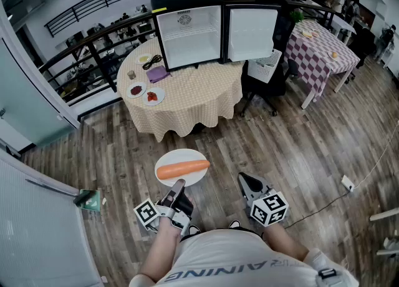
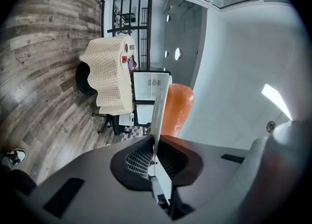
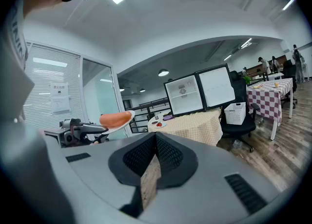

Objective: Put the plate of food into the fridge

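Your left gripper [image 1: 177, 187] pinches the rim of the plate [image 1: 181, 156], with orange food [image 1: 182, 169] on it, at lower centre. Your right gripper [image 1: 248, 183] is closed and empty. The fridge [image 1: 190, 36] stands open on the worktop [image 1: 193, 102], upper centre.

— What fills the bottom centre of the frame?
— The right gripper [image 3: 156, 138], its jaws closed together with nothing between them.
— And at middle left?
— The left gripper [image 3: 78, 131] holds a white plate [image 3: 127, 118] by its rim, with a long orange piece of food [image 3: 114, 119] lying on it.
— Behind them?
— At centre, a fridge [image 3: 184, 94] with its door [image 3: 216, 87] swung open stands on a cloth-covered table [image 3: 195, 125].
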